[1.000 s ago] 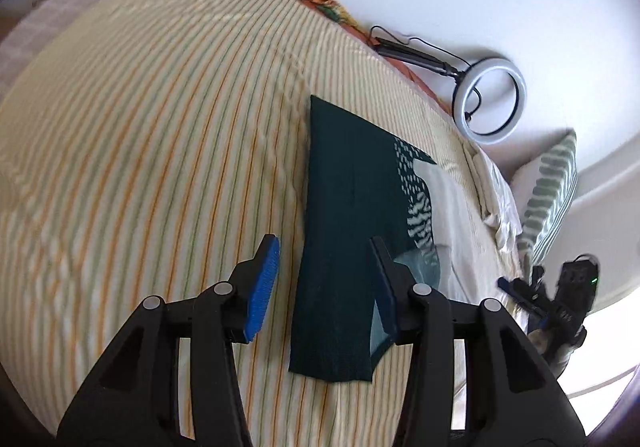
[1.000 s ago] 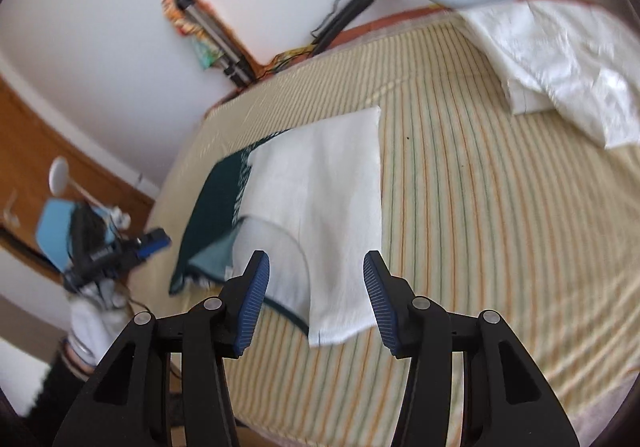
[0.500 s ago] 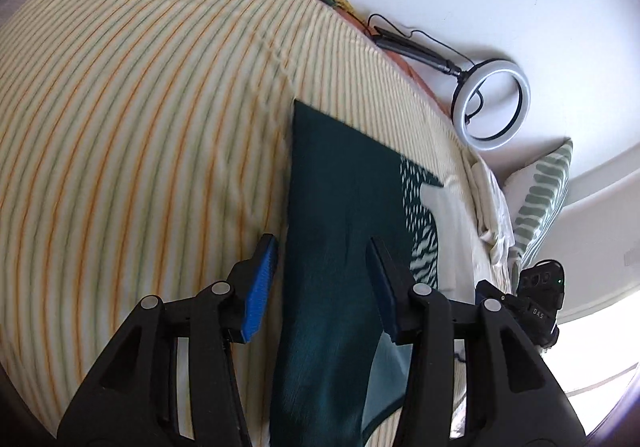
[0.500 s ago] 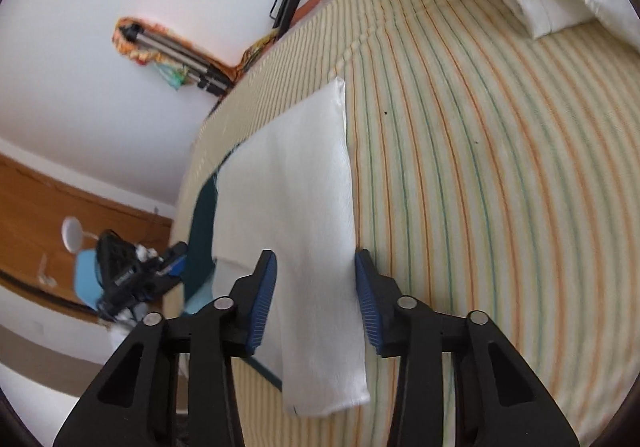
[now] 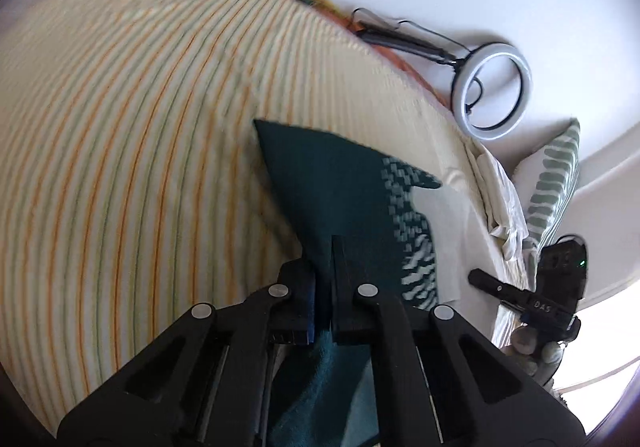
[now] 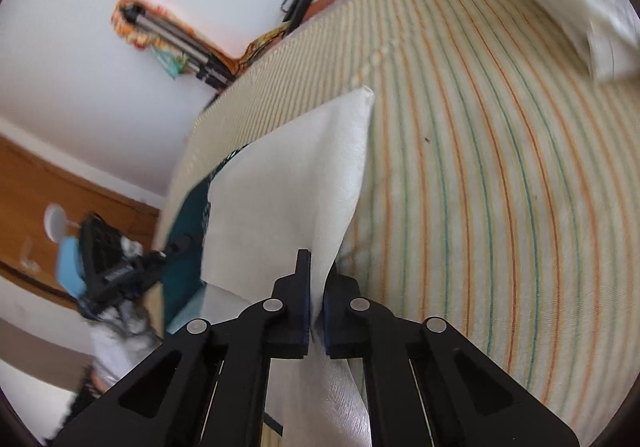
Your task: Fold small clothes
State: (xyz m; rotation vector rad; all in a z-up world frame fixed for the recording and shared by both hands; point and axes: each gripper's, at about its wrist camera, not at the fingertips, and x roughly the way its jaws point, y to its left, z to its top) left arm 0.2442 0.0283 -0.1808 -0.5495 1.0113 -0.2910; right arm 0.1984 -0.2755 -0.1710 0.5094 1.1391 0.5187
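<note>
Garment on striped bed, near edge lifted off sheet; my left tongs just closed, pinching its dark teal side; my right tongs just closed, pinching its white side; ring light against wall behind bed.

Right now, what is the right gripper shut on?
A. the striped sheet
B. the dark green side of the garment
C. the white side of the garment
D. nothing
C: the right gripper is pinched shut on the garment's white side, lifting it off the striped sheet.
</note>
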